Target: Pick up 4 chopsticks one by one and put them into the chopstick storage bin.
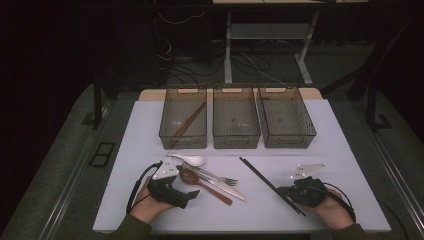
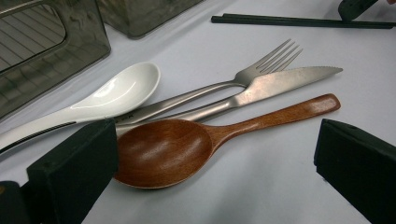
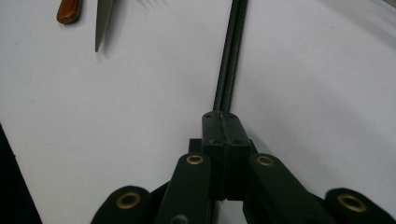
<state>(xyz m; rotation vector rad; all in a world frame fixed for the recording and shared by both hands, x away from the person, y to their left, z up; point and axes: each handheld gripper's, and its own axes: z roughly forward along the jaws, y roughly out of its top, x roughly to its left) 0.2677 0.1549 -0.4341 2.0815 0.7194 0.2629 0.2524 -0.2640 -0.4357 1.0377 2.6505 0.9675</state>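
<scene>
At the near left, the left tongs [image 1: 181,196] stand wide open around the wooden spoon [image 2: 163,151], touching nothing. Right of it lie the fork [image 2: 261,70] and knife [image 2: 280,84]. At the near right, the right tongs [image 3: 223,122] are clamped on the black chopsticks [image 3: 229,70], low over the table [image 1: 350,165]. This looks like sorting: next, lift them towards the far bins [image 1: 289,142], keeping the pair together.

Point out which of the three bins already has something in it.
The left bin: brown chopsticks lie slanted inside it. The middle bin and right bin look empty.
</scene>
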